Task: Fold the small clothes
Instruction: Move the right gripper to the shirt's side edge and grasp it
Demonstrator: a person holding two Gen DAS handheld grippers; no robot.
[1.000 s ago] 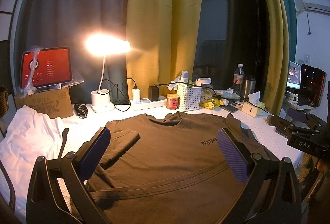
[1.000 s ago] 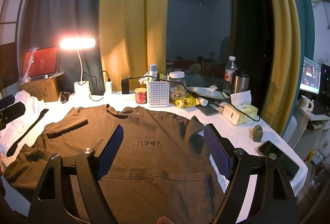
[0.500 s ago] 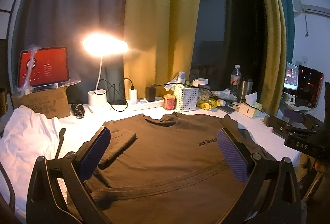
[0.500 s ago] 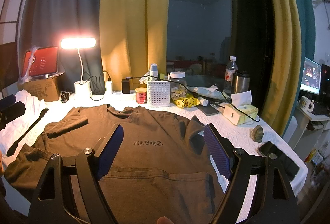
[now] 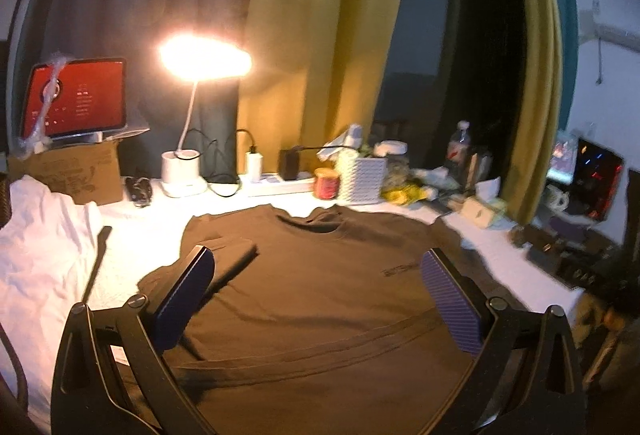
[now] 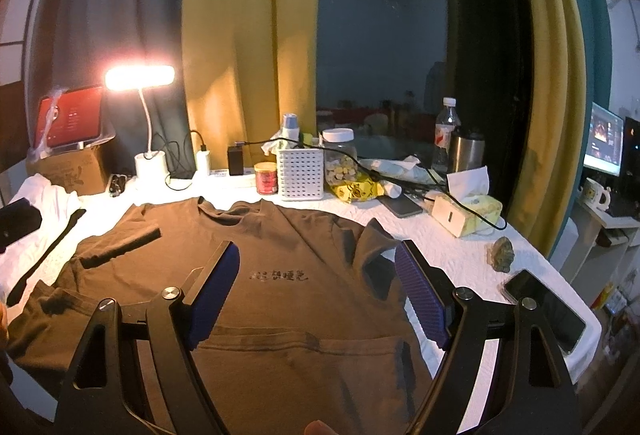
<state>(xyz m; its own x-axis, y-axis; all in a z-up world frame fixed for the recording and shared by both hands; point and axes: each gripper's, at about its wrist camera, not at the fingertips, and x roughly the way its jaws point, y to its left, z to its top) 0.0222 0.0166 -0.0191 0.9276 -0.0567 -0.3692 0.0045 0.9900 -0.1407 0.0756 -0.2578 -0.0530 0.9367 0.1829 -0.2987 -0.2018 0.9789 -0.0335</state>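
Observation:
A brown T-shirt [image 5: 320, 287] [image 6: 280, 247] lies flat on the white table cover, neckline toward the back, small dark lettering on its chest. Both sleeves are folded in over the body, and the bottom hem is turned up in a band across the front. My left gripper [image 5: 316, 295] hovers open over the shirt's left half with nothing between its blue pads. Over the shirt's middle, my right gripper [image 6: 318, 291] is also open and holds nothing. The left gripper's dark body [image 6: 16, 225] shows at the left edge of the right wrist view.
White cloth [image 5: 36, 235] is heaped at the left beside a black strap [image 5: 96, 259]. Along the back stand a cardboard box with a tablet [image 5: 76, 95], a lit lamp [image 5: 204, 59], a white basket [image 6: 300, 171], jars, bottles and a tissue box [image 6: 468, 211]. A phone [image 6: 544, 307] lies near the right edge.
The left wrist view has swung slightly and is blurred by motion, so the shirt sits a little further right in it. The right gripper and the shirt have not visibly moved.

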